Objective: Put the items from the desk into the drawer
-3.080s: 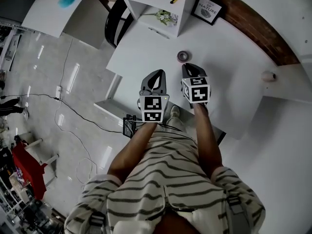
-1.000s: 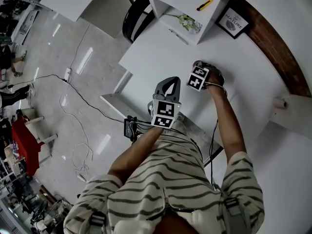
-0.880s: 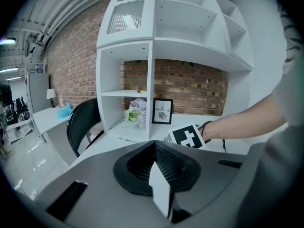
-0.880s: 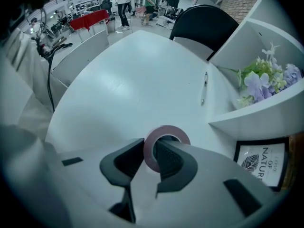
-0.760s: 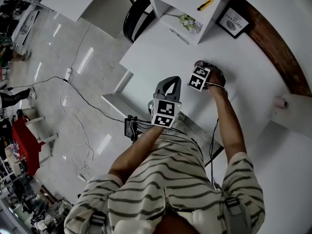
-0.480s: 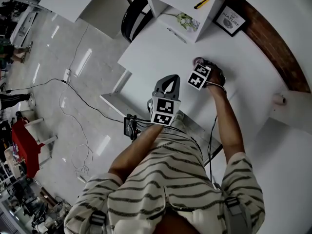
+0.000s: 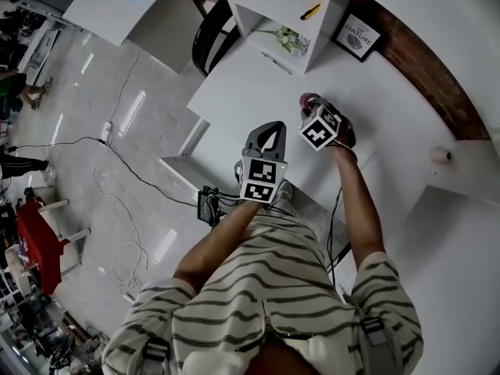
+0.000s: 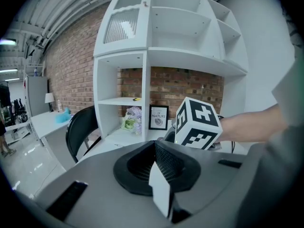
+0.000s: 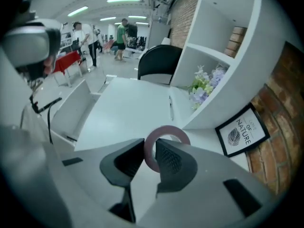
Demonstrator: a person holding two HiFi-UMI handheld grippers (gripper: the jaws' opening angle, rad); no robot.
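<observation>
1. Drawer stood open at far left, below the surface edge, on the person's side.
2. L tongs were clenched on nothing, betw. drawer & R tongs. They were nearer the drawer but empty.
3. R tongs, jaws just been closing, gripped the tape roll across one wall, ring upright, apparently clear of the surface.
4. Key relation: drawer lay left of & lower than the tape, so R hand prob. must carry it leftward past L tongs.

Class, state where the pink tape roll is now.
In the right gripper view, the pink tape roll is clamped between the right tool's jaws, above the white desk, left of the framed picture.
</observation>
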